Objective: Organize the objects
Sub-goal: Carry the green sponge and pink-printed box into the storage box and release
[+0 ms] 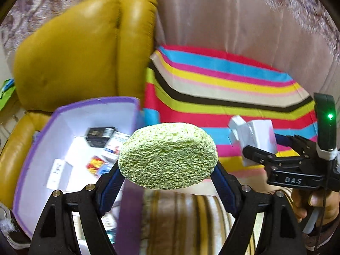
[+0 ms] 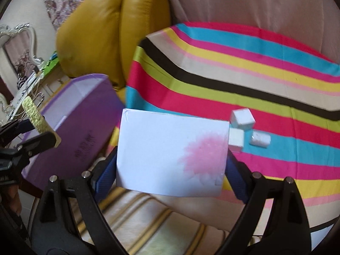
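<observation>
My left gripper [image 1: 167, 170] is shut on a pale green oval sponge [image 1: 167, 155], held in the air just right of the purple storage box [image 1: 38, 148], which holds several small packages. My right gripper [image 2: 172, 159] is shut on a white box with a pink flower print [image 2: 170, 153], held above the striped cloth [image 2: 233, 80]. The same white box [image 1: 261, 138] and right gripper [image 1: 263, 148] show at the right of the left wrist view. Three small white blocks [image 2: 243, 118] lie on the cloth just beyond the held box. The left gripper with the sponge [image 2: 36, 116] appears at the left edge, over the purple box [image 2: 85, 123].
A mustard yellow leather armchair [image 1: 74, 48] stands behind the purple box. A pinkish curtain or sofa back [image 2: 255, 2] rises behind the striped cloth. Below the grippers lies a cream and gold striped cushion [image 2: 138, 218]. A hand [image 1: 318, 204] holds the right gripper's handle.
</observation>
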A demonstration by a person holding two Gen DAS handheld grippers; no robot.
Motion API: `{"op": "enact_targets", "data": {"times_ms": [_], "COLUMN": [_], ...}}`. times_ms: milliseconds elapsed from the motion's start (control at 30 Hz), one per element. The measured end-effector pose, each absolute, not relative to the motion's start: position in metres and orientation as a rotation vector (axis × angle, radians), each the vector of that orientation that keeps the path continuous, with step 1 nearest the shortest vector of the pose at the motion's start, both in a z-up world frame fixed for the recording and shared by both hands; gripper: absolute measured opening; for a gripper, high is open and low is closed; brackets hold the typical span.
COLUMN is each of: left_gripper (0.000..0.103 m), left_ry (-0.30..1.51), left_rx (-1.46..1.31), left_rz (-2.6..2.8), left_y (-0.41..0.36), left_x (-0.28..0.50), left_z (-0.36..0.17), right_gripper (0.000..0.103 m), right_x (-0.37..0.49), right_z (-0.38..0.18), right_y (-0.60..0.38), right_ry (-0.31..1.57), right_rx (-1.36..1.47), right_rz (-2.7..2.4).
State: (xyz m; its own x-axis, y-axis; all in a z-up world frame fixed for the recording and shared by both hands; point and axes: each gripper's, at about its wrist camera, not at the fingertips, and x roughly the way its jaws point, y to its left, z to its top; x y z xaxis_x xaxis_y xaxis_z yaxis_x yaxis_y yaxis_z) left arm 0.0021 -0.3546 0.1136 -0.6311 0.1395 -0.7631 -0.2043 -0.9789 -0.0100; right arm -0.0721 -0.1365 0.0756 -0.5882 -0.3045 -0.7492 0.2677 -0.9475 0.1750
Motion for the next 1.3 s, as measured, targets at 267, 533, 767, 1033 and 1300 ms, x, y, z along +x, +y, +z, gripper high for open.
{"op": "enact_targets", "data": {"times_ms": [267, 533, 767, 1033, 1300], "left_gripper": [0.081, 0.081, 0.081, 0.081, 0.084], "left_ry": [-0.011, -0.127, -0.183, -0.182, -0.157], "left_rx": [-1.196, -1.234, -1.272, -1.313, -1.349], "left_rz": [2.834, 2.901, 2.893, 2.860, 2.804], "left_y": [-0.436, -0.498, -0.521, -0.524, -0.513], "left_x": [0.013, 0.021, 0.024, 0.028, 0.029], "left_z": [0.134, 0.118, 0.100, 0.083, 0.078], "right_gripper": [0.092, 0.092, 0.093, 0.094, 0.096], "right_x": [-0.065, -0.067, -0.074, -0.078, -0.074], "right_z": [0.104, 0.122, 0.108, 0.089, 0.089], "right_y": [-0.207, -0.292, -0.337, -0.356, -0.356], "right_ry": [0.057, 0.166, 0.218, 0.249, 0.265], "right_rx": [1.135, 1.055, 1.074, 1.100, 1.070], "right_rz": [-2.474, -2.405, -2.357, -2.304, -2.308]}}
